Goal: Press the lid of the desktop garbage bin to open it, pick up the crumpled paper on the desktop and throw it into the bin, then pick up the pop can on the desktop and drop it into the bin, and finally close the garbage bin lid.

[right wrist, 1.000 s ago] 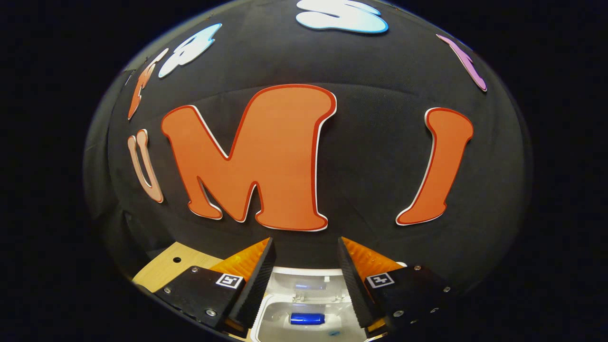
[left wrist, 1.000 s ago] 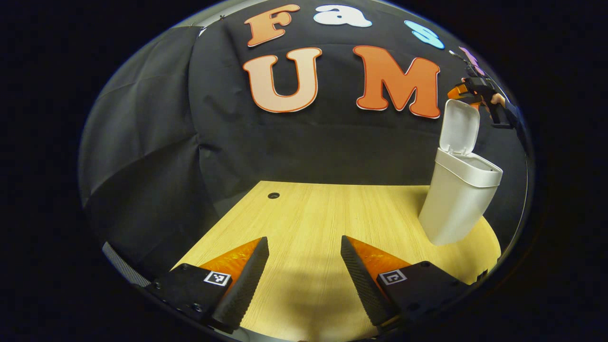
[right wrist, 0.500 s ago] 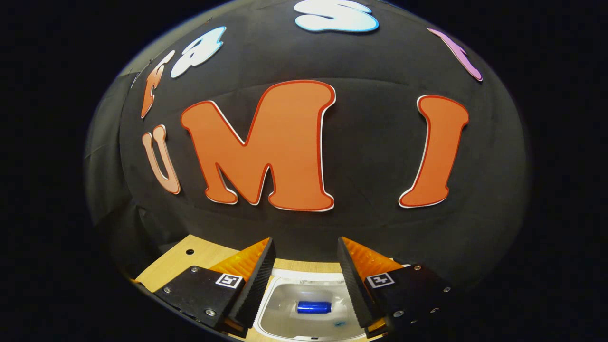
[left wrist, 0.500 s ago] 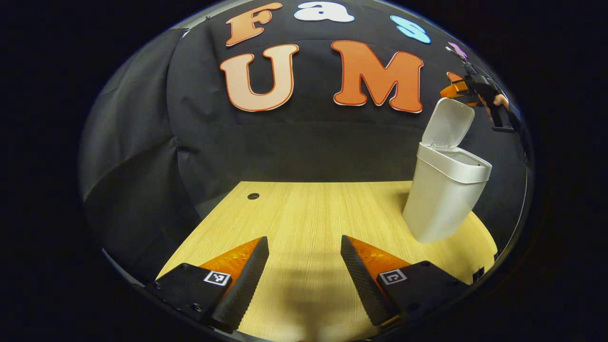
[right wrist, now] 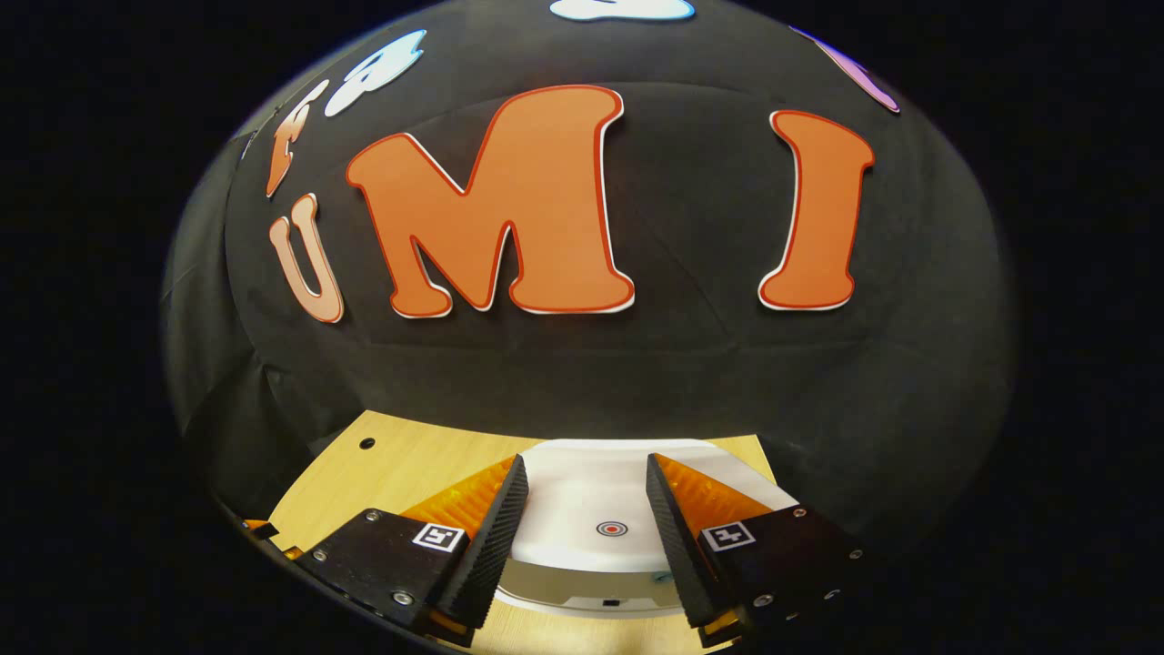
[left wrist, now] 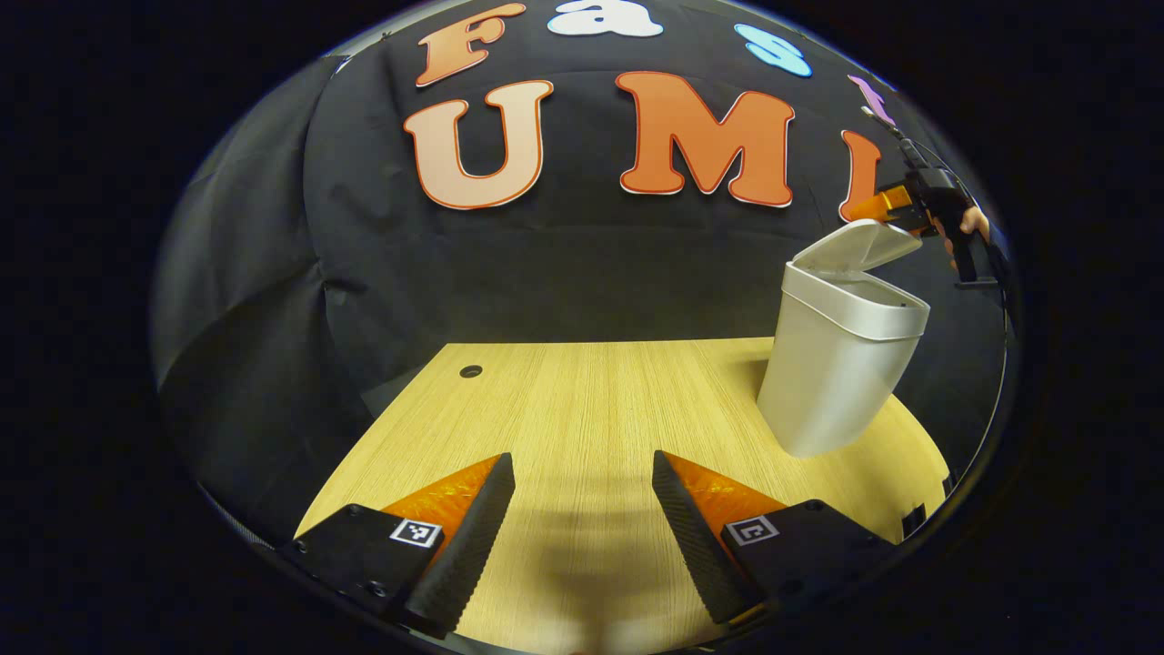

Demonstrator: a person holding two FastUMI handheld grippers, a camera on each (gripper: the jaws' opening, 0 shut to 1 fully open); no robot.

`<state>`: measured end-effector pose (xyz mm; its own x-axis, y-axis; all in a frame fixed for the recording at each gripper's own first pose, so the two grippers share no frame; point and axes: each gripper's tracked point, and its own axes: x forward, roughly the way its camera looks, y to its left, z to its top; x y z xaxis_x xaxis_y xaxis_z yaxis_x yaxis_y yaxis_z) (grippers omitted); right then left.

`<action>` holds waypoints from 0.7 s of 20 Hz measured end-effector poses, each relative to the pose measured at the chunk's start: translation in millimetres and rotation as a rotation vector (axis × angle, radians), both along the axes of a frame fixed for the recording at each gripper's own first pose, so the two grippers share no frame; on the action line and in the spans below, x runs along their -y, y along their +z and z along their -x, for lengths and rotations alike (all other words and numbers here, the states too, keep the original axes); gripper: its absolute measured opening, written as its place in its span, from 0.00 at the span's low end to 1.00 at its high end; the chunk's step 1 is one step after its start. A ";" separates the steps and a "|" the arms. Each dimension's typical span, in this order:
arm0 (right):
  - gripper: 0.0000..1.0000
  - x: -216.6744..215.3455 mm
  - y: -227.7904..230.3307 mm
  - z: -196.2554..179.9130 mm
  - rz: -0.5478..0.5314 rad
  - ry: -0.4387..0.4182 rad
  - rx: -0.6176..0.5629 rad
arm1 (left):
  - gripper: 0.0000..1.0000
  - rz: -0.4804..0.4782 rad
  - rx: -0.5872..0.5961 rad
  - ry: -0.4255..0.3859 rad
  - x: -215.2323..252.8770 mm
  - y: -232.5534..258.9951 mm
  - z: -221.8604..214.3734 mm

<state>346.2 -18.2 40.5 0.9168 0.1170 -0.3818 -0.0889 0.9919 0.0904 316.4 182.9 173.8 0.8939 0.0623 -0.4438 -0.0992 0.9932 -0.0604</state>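
Lid [left wrist: 862, 244] has swung down, now part-shut on the bin [left wrist: 837, 364]; right gripper [right wrist: 587, 528] spread just above lid, left gripper [left wrist: 582, 537] spread over desk [left wrist: 582, 400] beside bin

You have a light wood-grain worktop [left wrist: 582, 409] in front of you, grain running away toward the booth wall. A small round dark hole [left wrist: 471, 371] sits near its far left corner. Black cloth [left wrist: 273, 300] hangs behind and to the left, creased in folds.
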 end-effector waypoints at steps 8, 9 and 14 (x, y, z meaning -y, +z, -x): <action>0.80 -1.7 -22.4 15.5 0.015 -0.002 -0.039 | 0.98 -0.003 -0.015 -0.039 9.4 -2.3 0.5; 0.80 -2.1 -25.0 16.4 0.018 -0.002 -0.043 | 0.98 -0.004 -0.019 -0.042 10.6 -3.3 0.4; 0.80 -2.7 -47.7 28.5 0.045 0.006 -0.081 | 0.96 -0.001 -0.029 -0.051 16.9 -9.8 0.1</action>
<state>317.7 -15.5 -7.2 0.8819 0.1030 -0.4600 -0.0887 0.9947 0.0527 316.3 166.0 164.0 0.8829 0.0169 -0.4693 -0.0498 0.9971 -0.0578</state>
